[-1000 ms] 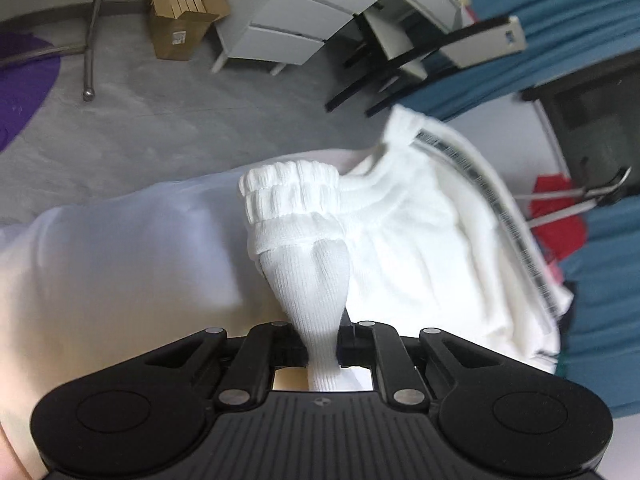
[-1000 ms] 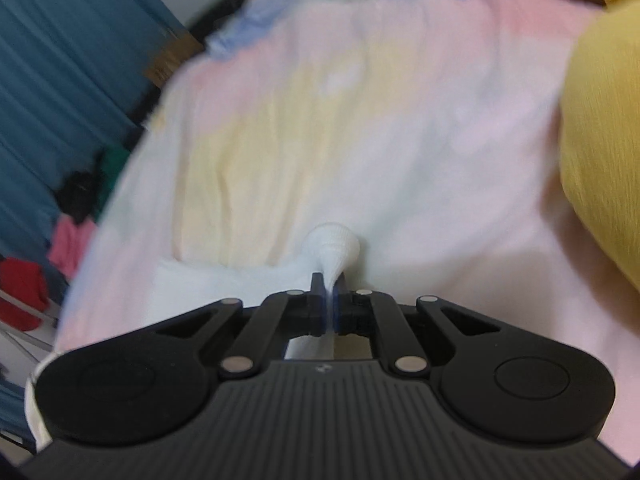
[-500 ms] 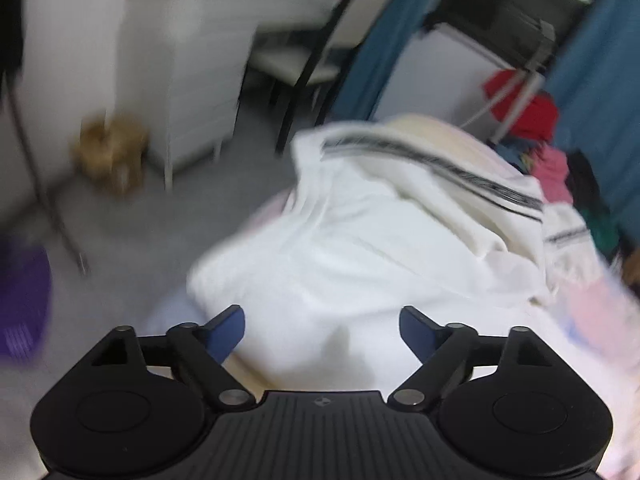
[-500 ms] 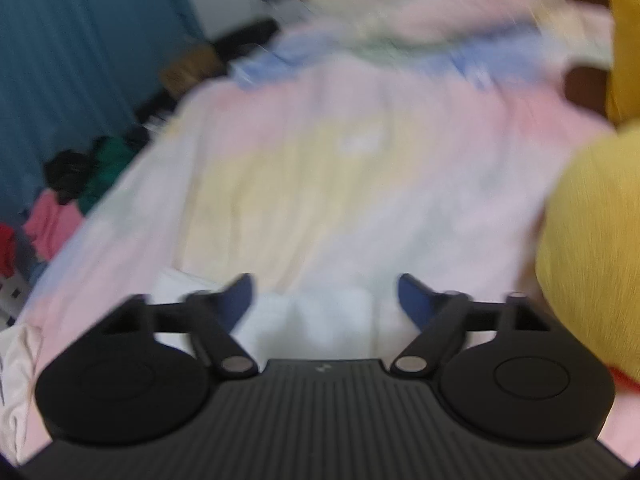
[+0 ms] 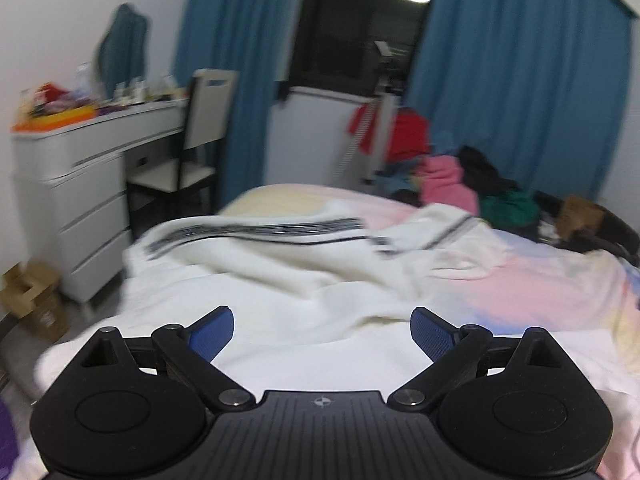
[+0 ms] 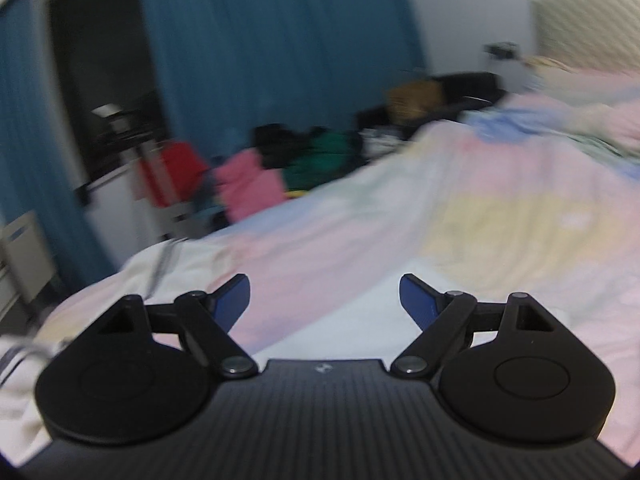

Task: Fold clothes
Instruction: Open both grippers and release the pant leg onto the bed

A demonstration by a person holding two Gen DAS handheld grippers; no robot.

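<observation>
Both claws have let go since 1.0 s ago: then each pinched a white fabric tip; now both aim higher, across the room.

Left claw (image 5: pixel 322 330): blue pads spread wide, nothing between them. Right claw (image 6: pixel 325 298): same, wide apart, empty.

Outward, left wrist view: white garment (image 5: pixel 288 280) fills the centre of the frame just ahead of the pads, rumpled, lying on the bed (image 5: pixel 540 288). Its black-striped band (image 5: pixel 264 230) runs across the middle of the frame, with a second striped edge to the right of centre. Layers overlap, but no clean folded shape is readable; motion blur hides the edges.

Right wrist view: mostly pastel bedcover; only a corner of the white garment at lower left, plus a pale flat patch between the pads that I cannot identify.

Background: clothes pile (image 5: pixel 472 188) at middle right, drawer unit (image 5: pixel 72 208) and chair (image 5: pixel 188 160) at left, blue curtains (image 5: pixel 520 80) across the top.

Judgement: scene fits either a release between folds or a set-down after the last fold. For any re-grasp: wait for the view to steady, pick an outer edge or hem, pinch 1 layer only, keep both claws level so the crease runs straight along the striped band.
</observation>
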